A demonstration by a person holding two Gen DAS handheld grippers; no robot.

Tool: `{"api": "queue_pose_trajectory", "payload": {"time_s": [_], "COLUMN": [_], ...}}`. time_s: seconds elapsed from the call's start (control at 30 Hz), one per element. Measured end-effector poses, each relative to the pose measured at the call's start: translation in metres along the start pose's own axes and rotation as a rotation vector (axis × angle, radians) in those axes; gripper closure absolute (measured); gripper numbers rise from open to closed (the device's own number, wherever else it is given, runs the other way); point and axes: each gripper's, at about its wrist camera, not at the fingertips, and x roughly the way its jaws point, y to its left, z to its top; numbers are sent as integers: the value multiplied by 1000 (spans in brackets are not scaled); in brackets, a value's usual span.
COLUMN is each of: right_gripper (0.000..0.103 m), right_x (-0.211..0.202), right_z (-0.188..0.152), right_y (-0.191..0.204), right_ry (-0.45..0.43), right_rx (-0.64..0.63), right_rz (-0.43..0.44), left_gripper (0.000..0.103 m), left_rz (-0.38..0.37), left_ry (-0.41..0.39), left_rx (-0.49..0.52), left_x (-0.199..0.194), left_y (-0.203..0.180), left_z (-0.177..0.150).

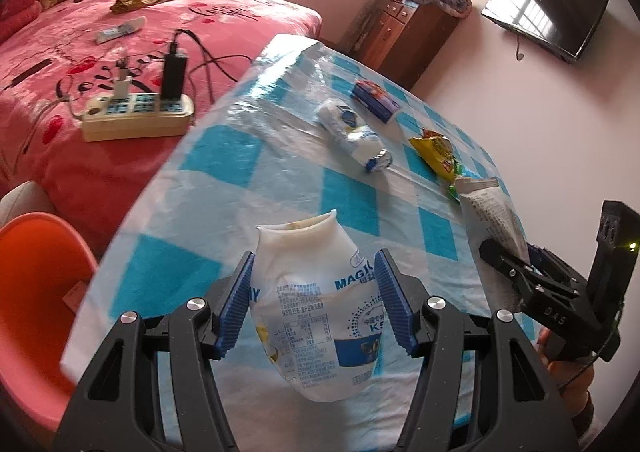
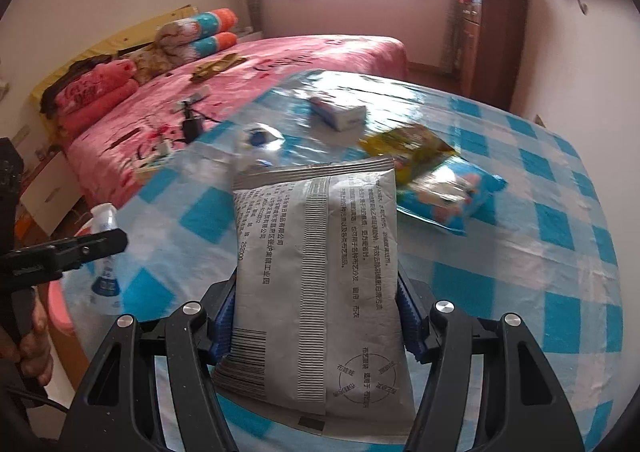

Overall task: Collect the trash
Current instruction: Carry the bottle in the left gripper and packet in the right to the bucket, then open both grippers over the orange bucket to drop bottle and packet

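Note:
My left gripper [image 1: 316, 256] is shut on a crushed white drink bottle [image 1: 316, 316], its blue pads pressing both sides above the checked table [image 1: 224, 156]. My right gripper [image 2: 318, 280] is shut on a flat grey printed packet [image 2: 320, 260], held upright; its pads are mostly hidden behind the packet. In the right wrist view the left gripper [image 2: 116, 240] and its bottle [image 2: 105, 248] show at the left. On the table lie a second white bottle [image 1: 354, 132], a blue box [image 1: 374, 100], a yellow wrapper [image 1: 436, 150] and a blue snack bag [image 2: 448, 192].
An orange plastic tub [image 1: 36, 292] sits low at the table's left edge. Beyond it a pink bed [image 1: 100, 52] carries a power strip [image 1: 136, 116] with chargers and cables. A wooden cabinet [image 1: 404, 40] and a wall screen [image 1: 548, 16] stand at the far side.

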Motion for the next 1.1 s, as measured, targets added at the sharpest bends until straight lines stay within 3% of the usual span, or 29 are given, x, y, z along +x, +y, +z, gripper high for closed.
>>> {"api": "queue_pose_trajectory", "payload": {"time_s": [0.4, 0.7, 1.1], "right_gripper": [38, 38, 38], "right_x": [0, 15, 46], "right_z": [24, 40, 35], "right_y": [97, 189, 290], "right_ry": [-3, 7, 47], "right_rx": [-164, -316, -482], "right_rz": [150, 292, 424], "left_gripper": [42, 42, 45], "left_rz": [85, 192, 310], "left_ry": [-63, -101, -102], "left_rx": [-108, -239, -384], "left_x": [-45, -76, -86], "left_y": [65, 135, 210], "left_z": [-16, -31, -57]}}
